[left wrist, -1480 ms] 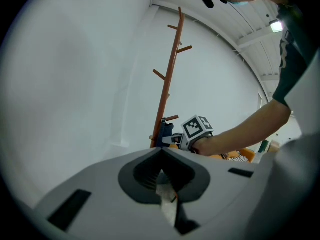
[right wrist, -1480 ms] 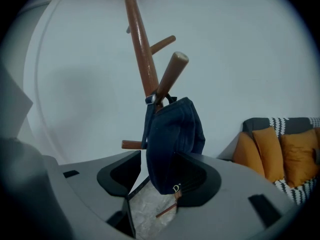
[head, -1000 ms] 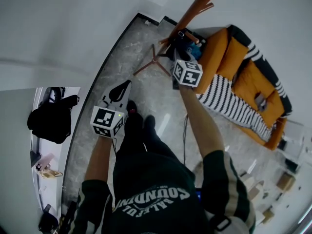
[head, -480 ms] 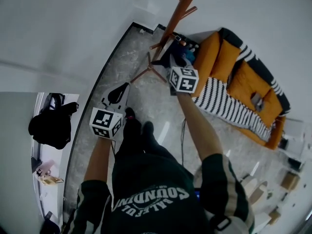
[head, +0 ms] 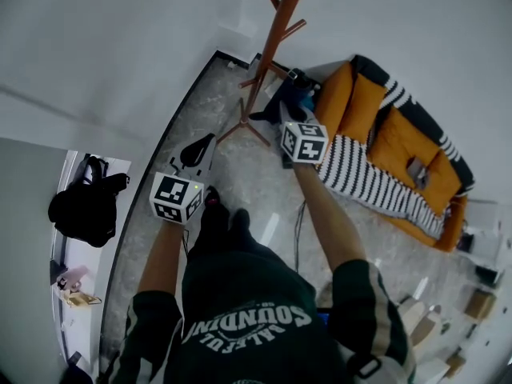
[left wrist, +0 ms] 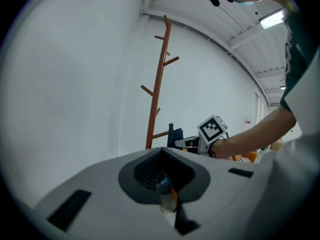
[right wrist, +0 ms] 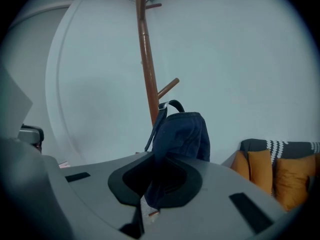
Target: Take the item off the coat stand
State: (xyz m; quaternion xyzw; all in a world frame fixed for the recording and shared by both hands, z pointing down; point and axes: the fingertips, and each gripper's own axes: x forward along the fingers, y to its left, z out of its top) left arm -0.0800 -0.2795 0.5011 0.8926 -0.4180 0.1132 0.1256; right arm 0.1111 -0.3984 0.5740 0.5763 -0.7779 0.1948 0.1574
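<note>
A tall brown wooden coat stand point(head: 276, 38) rises by the white wall, with bare pegs in the left gripper view point(left wrist: 157, 84) and the right gripper view point(right wrist: 147, 69). My right gripper point(head: 288, 117) is shut on the cloth of a dark navy bag point(right wrist: 182, 134). The bag point(head: 290, 94) hangs just right of the pole, and its strap loop point(right wrist: 170, 104) sits free beside a peg. My left gripper point(head: 206, 140) is held lower left, jaws together and empty point(left wrist: 167, 196).
An orange sofa point(head: 400, 126) with a black-and-white striped blanket point(head: 364, 170) stands to the right. The stand's splayed legs point(head: 244, 126) rest on the marble floor. A black backpack point(head: 84, 210) lies at far left. Boxes point(head: 472, 302) sit at lower right.
My right gripper has drawn back from the stand's pole with the navy bag in it. The stand now shows further left and more upright. The left gripper has barely moved.
</note>
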